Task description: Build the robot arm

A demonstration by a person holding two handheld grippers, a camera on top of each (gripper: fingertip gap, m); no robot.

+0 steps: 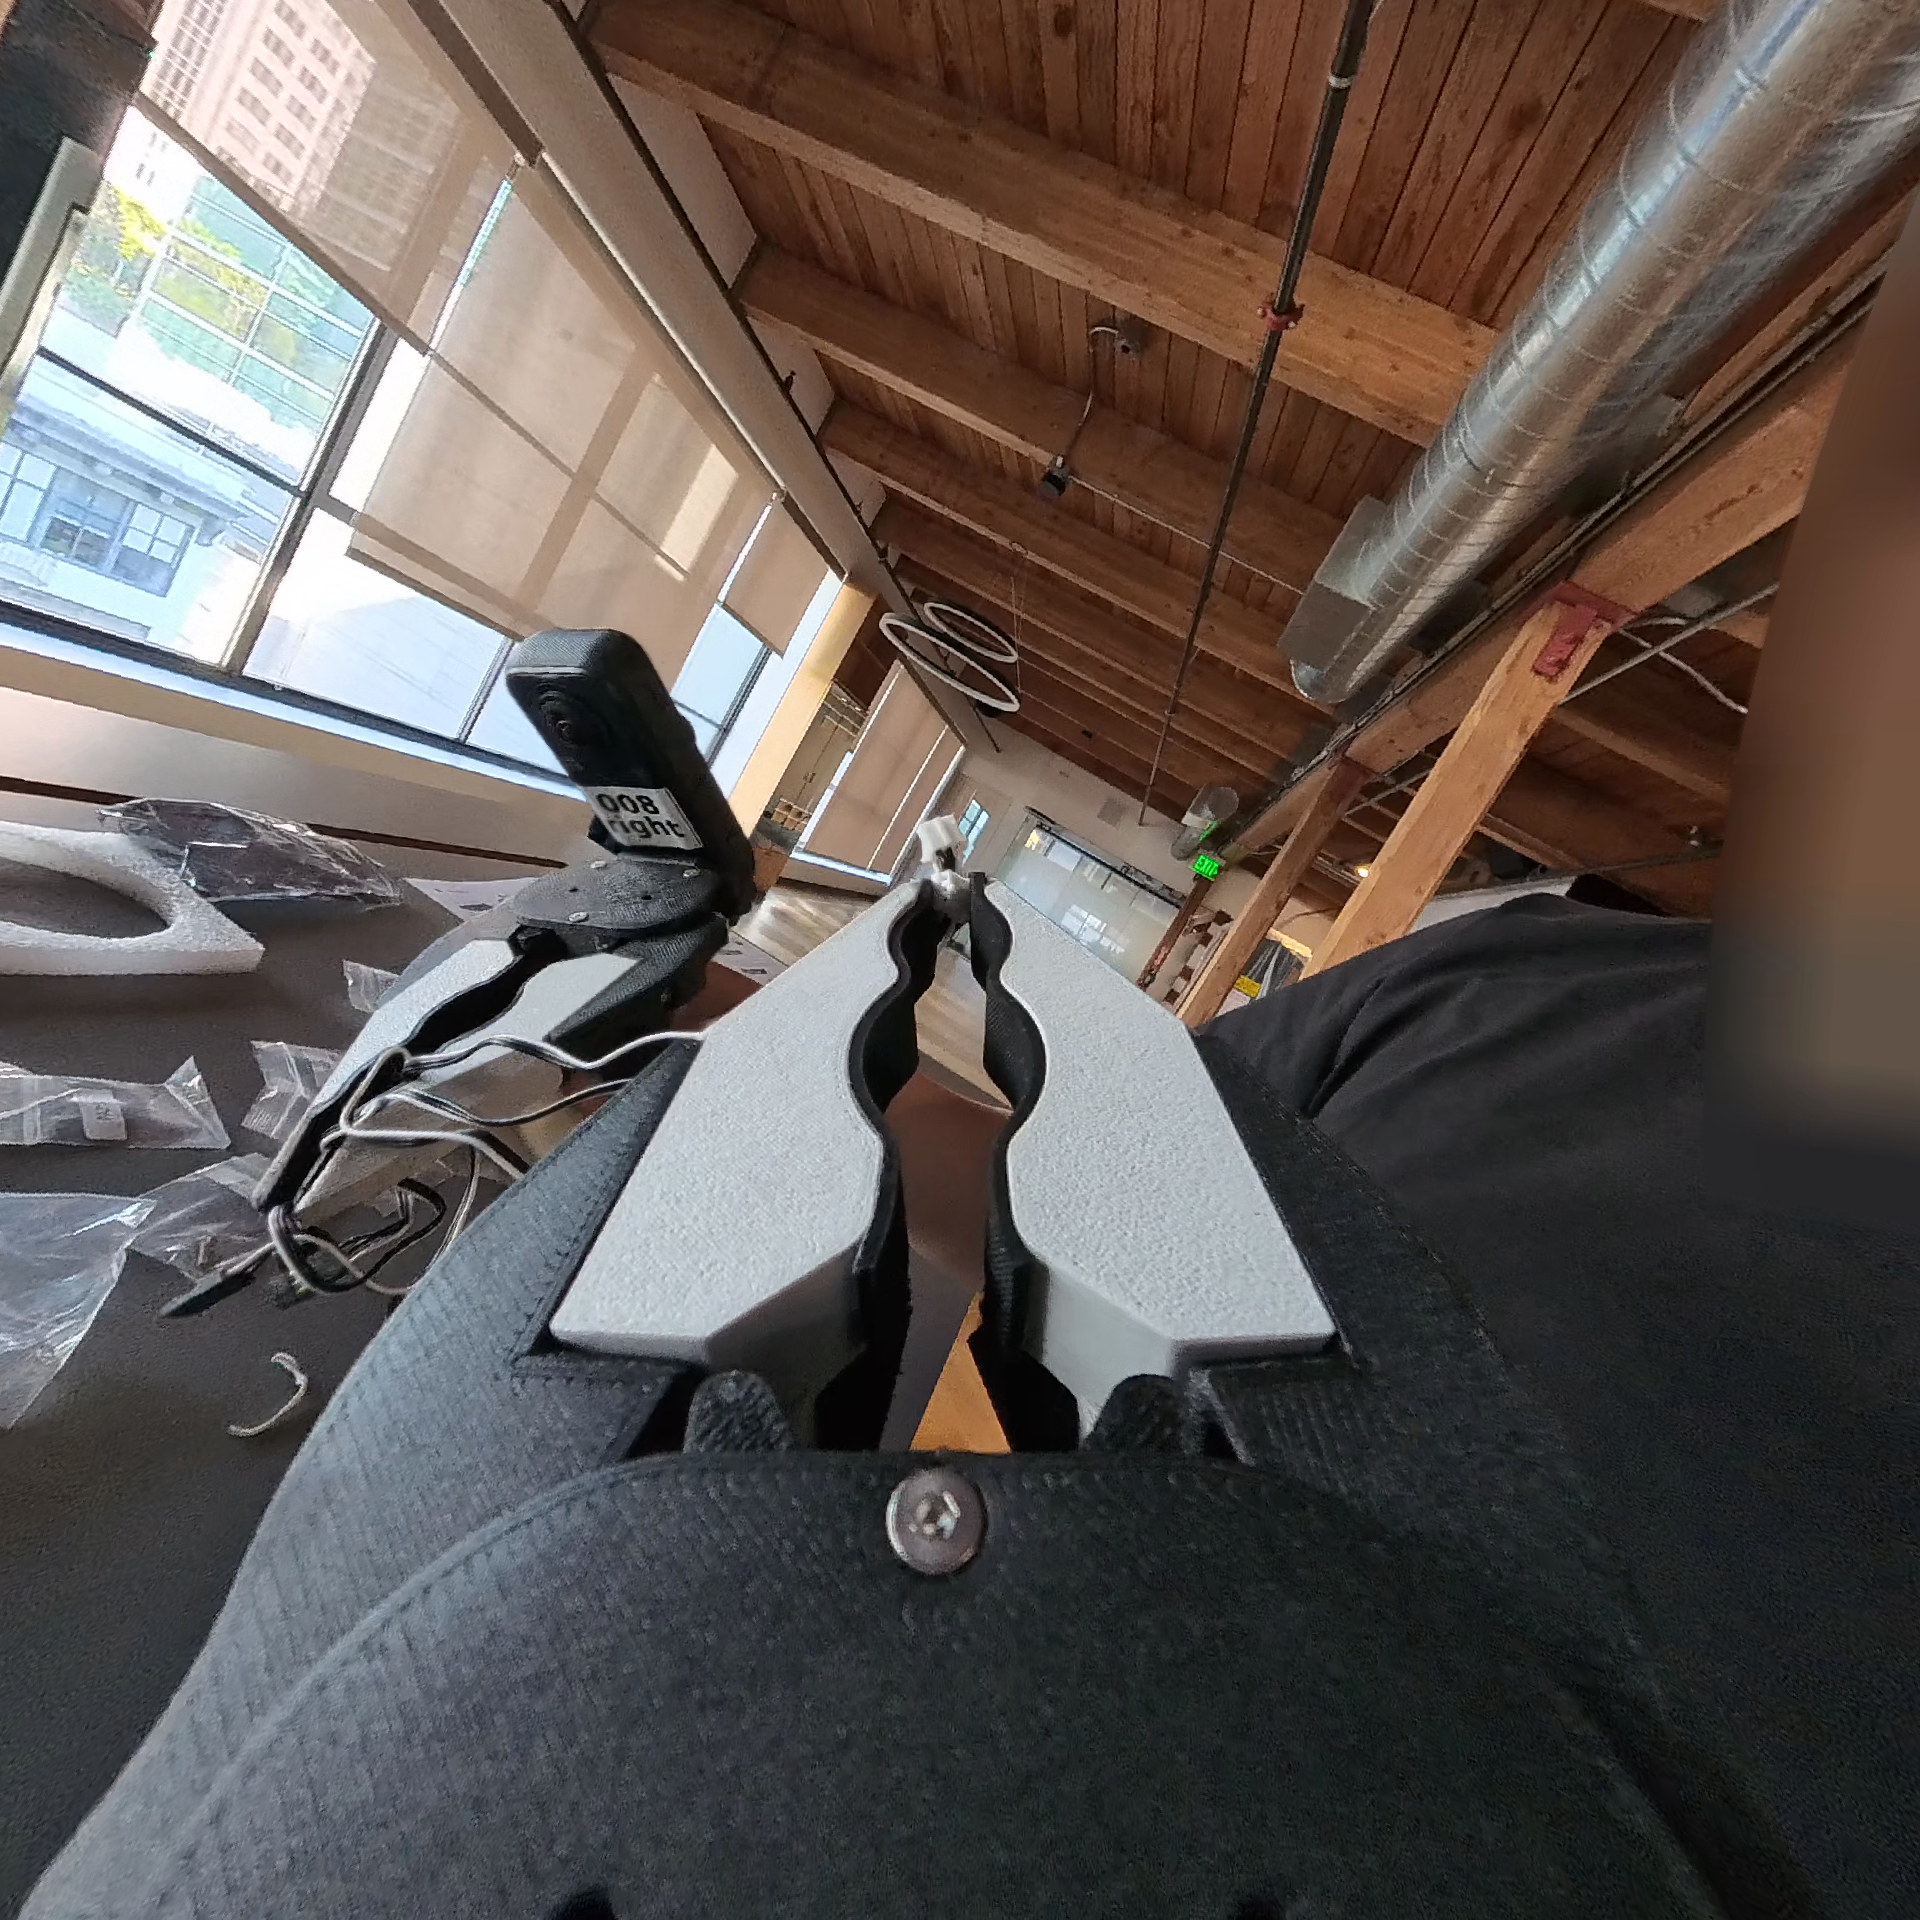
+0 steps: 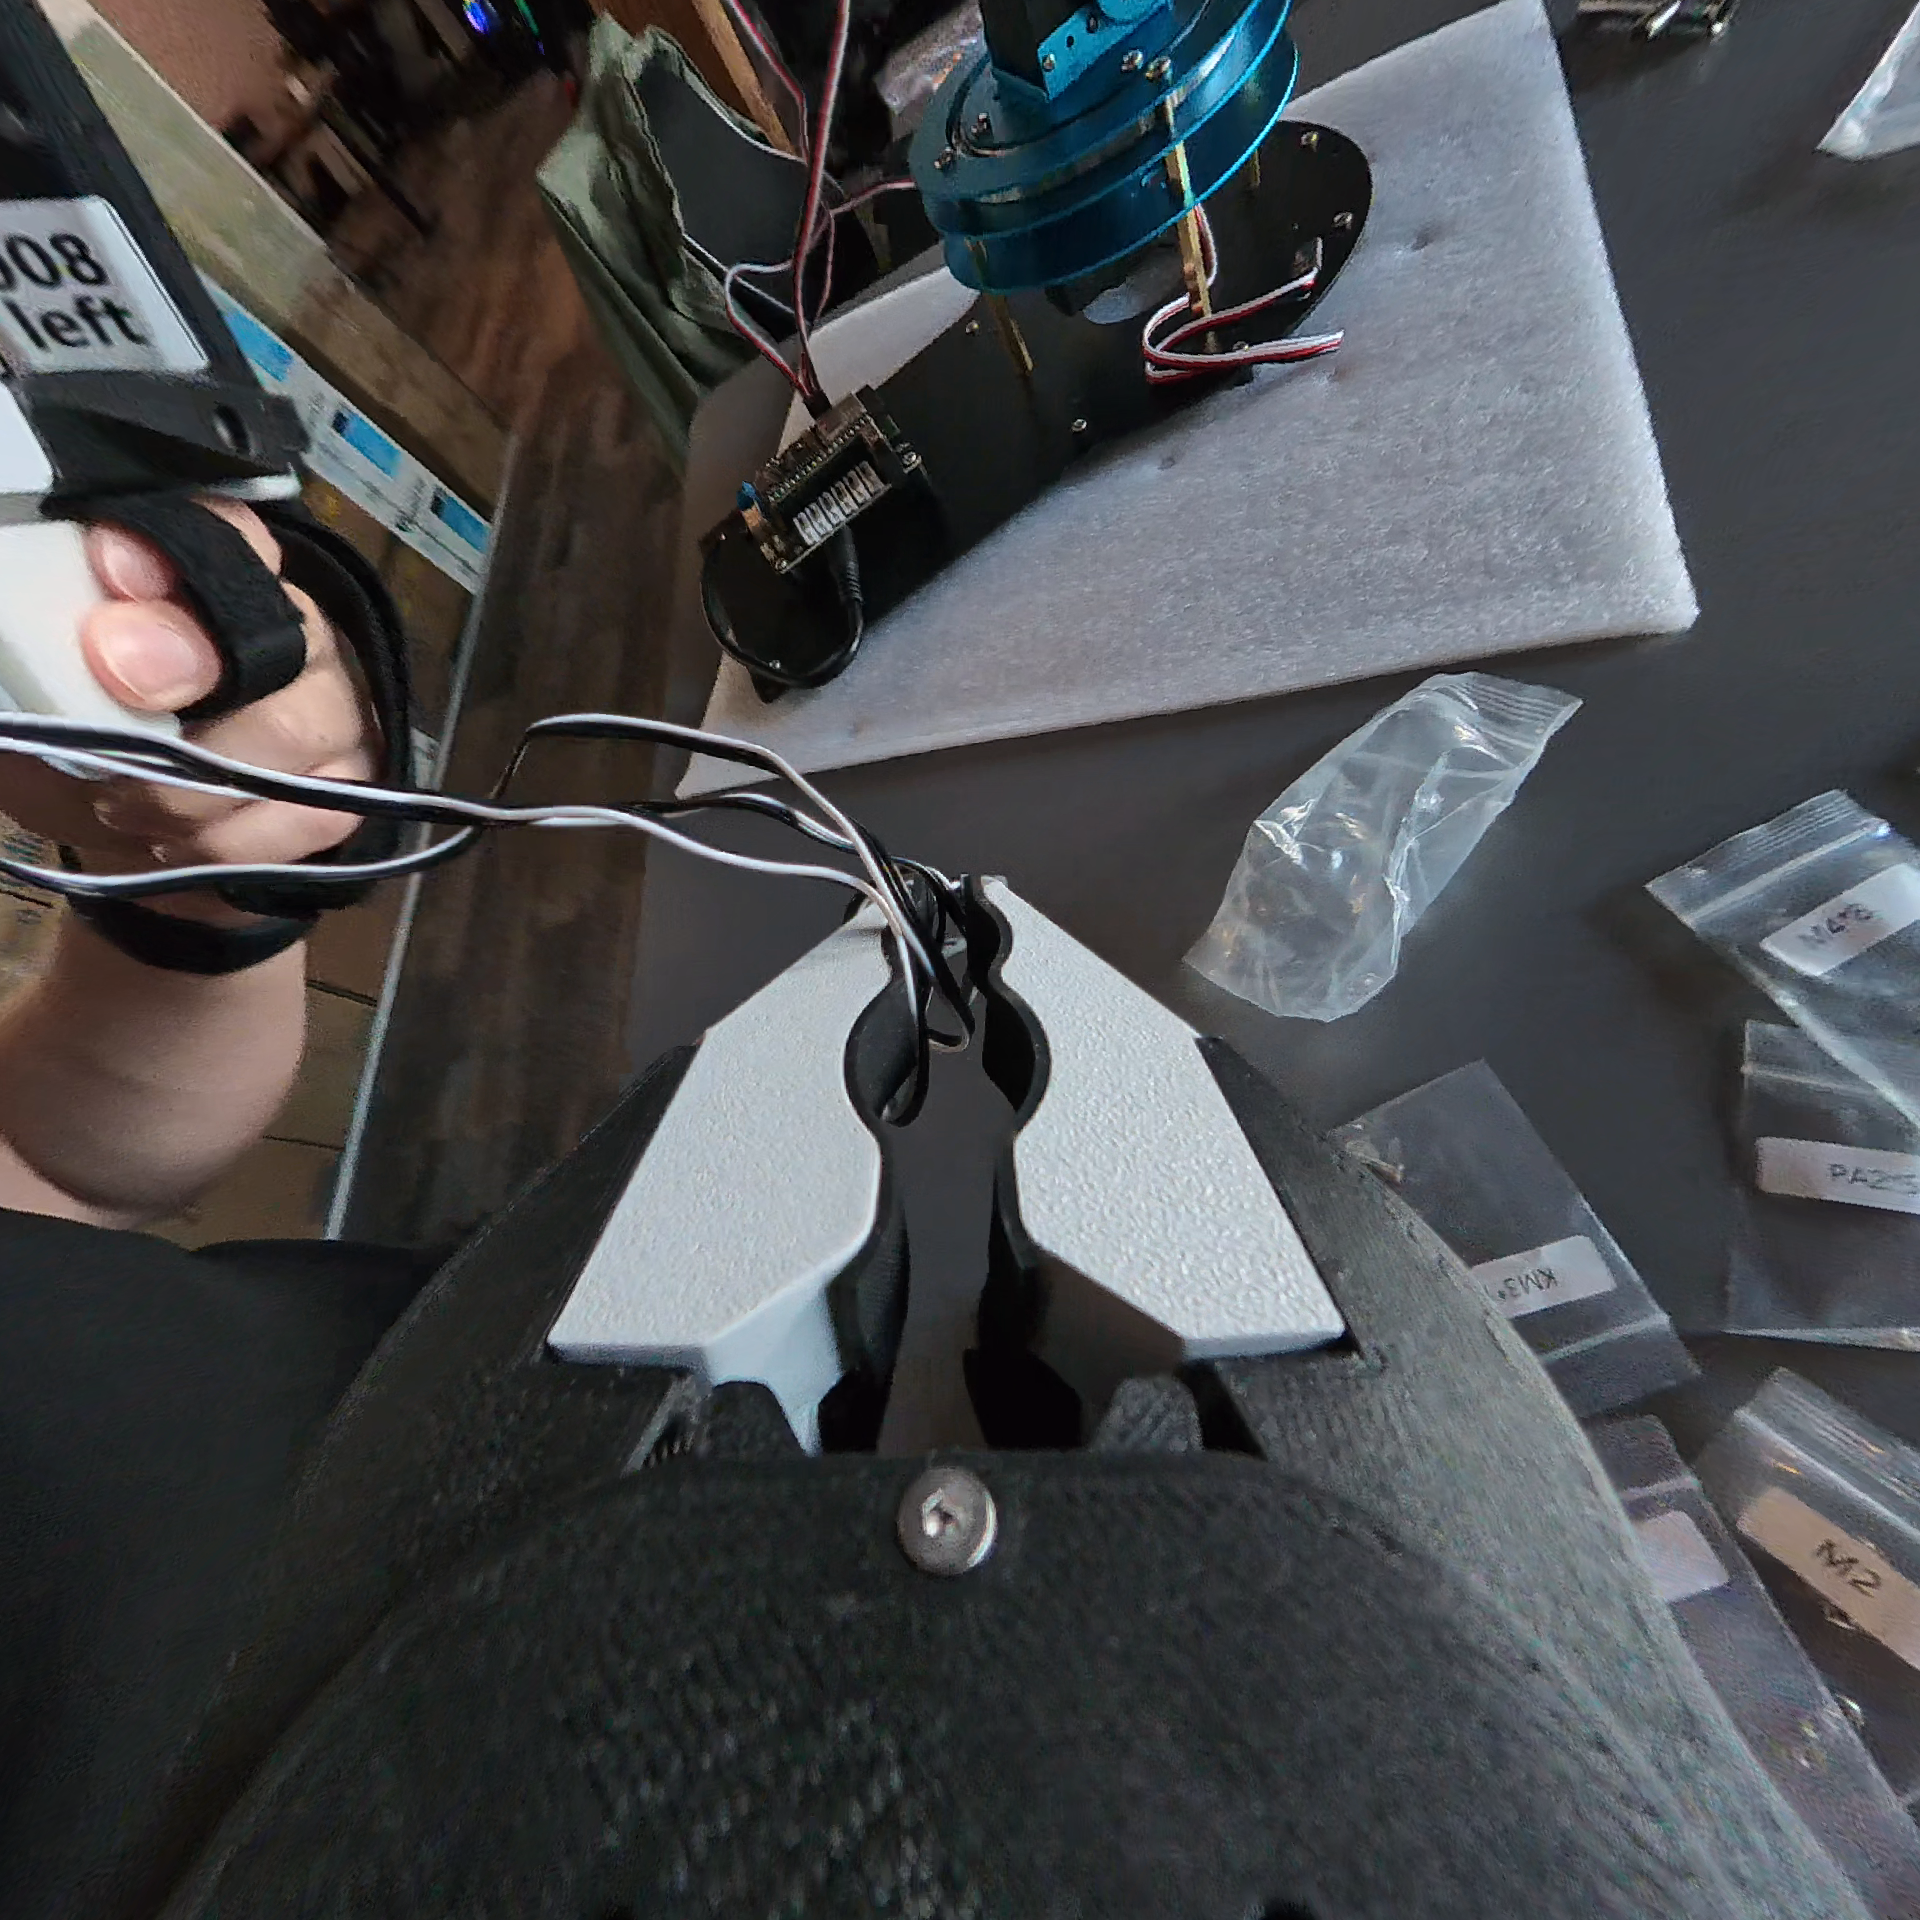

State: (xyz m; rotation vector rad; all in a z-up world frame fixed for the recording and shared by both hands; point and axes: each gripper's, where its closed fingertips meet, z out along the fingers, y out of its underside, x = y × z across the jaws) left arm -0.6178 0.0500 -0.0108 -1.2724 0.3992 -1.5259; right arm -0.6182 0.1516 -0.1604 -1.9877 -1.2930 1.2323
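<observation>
My left gripper (image 1: pixel 951 896) points up towards the ceiling, shut on a small white connector (image 1: pixel 940 847) at its tips. Black-and-white wires (image 1: pixel 499 1060) run from it to my right gripper (image 1: pixel 275 1195), which is lower left over the dark table. In the right wrist view my right gripper (image 2: pixel 940 904) is shut on the bundle of black-and-white wires (image 2: pixel 665 821). The wires stretch left to the left gripper's body (image 2: pixel 73 416), held by a hand (image 2: pixel 156 665). A blue round robot base (image 2: pixel 1101 156) on a black plate with a circuit board (image 2: pixel 831 478) stands beyond.
The black plate sits on a white foam sheet (image 2: pixel 1351 520) on the dark table (image 2: pixel 1143 810). Several clear bags of small parts (image 2: pixel 1361 842) lie at the right. In the left wrist view a foam ring (image 1: pixel 94 914) and more bags (image 1: pixel 62 1247) lie at the left. The gap from one gripper's tips to the other's is roughly 20 cm. From my right tips it is roughly 25 cm to the blue round robot base (image 2: pixel 1101 156); from my left, 30 cm.
</observation>
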